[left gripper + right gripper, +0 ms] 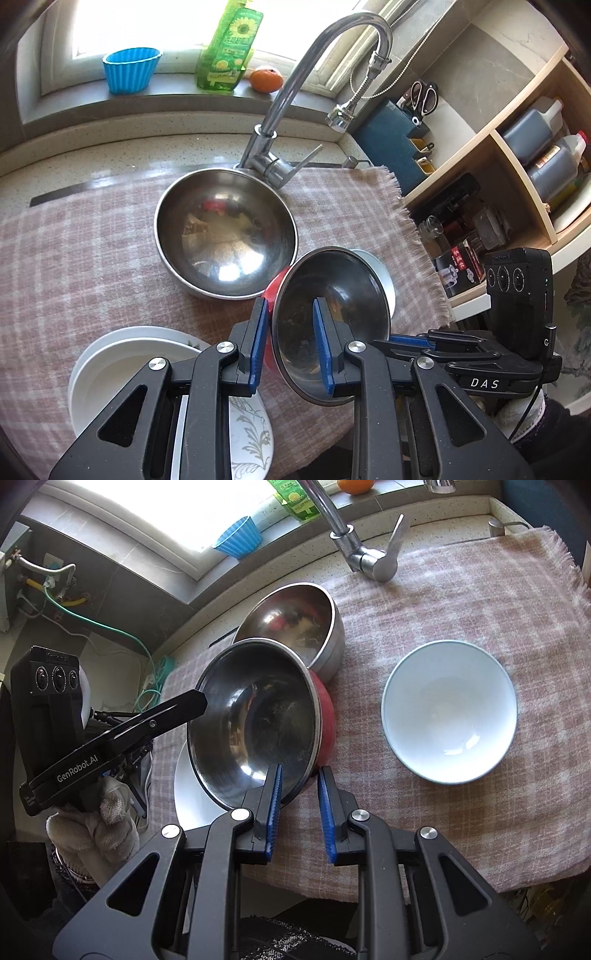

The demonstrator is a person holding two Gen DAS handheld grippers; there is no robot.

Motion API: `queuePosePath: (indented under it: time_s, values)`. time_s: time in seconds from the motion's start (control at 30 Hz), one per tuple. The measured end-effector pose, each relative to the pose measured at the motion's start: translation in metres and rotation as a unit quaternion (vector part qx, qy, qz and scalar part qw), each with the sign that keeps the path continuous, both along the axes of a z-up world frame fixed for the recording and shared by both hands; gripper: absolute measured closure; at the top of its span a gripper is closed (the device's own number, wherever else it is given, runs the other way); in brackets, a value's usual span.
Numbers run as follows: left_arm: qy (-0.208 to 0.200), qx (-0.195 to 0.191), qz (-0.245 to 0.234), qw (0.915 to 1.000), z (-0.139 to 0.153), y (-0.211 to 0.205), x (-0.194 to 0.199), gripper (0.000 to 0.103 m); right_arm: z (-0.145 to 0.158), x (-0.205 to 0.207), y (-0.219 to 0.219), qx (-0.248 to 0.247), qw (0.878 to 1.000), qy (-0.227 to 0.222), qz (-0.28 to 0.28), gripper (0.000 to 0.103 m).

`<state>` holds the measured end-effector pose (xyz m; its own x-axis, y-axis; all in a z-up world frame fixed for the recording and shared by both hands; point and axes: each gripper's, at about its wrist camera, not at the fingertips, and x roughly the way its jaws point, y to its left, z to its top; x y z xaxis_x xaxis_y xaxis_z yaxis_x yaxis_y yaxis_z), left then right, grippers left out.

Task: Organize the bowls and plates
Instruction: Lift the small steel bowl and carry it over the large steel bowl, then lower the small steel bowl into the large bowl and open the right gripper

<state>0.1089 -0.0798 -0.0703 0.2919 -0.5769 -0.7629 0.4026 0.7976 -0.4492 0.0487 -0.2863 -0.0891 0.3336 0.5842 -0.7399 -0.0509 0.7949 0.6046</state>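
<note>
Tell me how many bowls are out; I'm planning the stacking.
3: red-sided steel bowl held by both grippers, larger steel bowl behind it, white bowl on the cloth's right.

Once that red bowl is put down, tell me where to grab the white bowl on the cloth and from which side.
Grip the white bowl by its thin rim, one finger inside and one outside. It sits upright and alone on the checked cloth, so come from above at the near edge, which has bare cloth around it; the curved wall looks too wide and sloped to clamp.

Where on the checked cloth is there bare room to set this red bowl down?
Bare cloth lies between the tap and the white bowl, and left of the big steel bowl. It is crowded around the red bowl and plates.
</note>
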Motion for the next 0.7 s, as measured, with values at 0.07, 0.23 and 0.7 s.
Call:
queuePosePath:
  time_s: [0.07, 0.23, 0.7]
  values:
    - [-0.005, -0.001, 0.004, 1.0, 0.003, 0.001, 0.005, 0.08, 0.005, 0.008, 0.0, -0.002, 1.0, -0.006, 0.001, 0.082]
    - [-0.01, 0.0, 0.022, 0.9997, 0.005, 0.008, 0.023, 0.08, 0.021, 0.03, 0.005, -0.016, 0.999, -0.028, 0.005, 0.082]
    - [0.01, 0.02, 0.06, 0.9979, -0.019, 0.023, 0.075, 0.08, 0.011, 0.106, 0.03, -0.054, 0.998, -0.031, 0.018, 0.082]
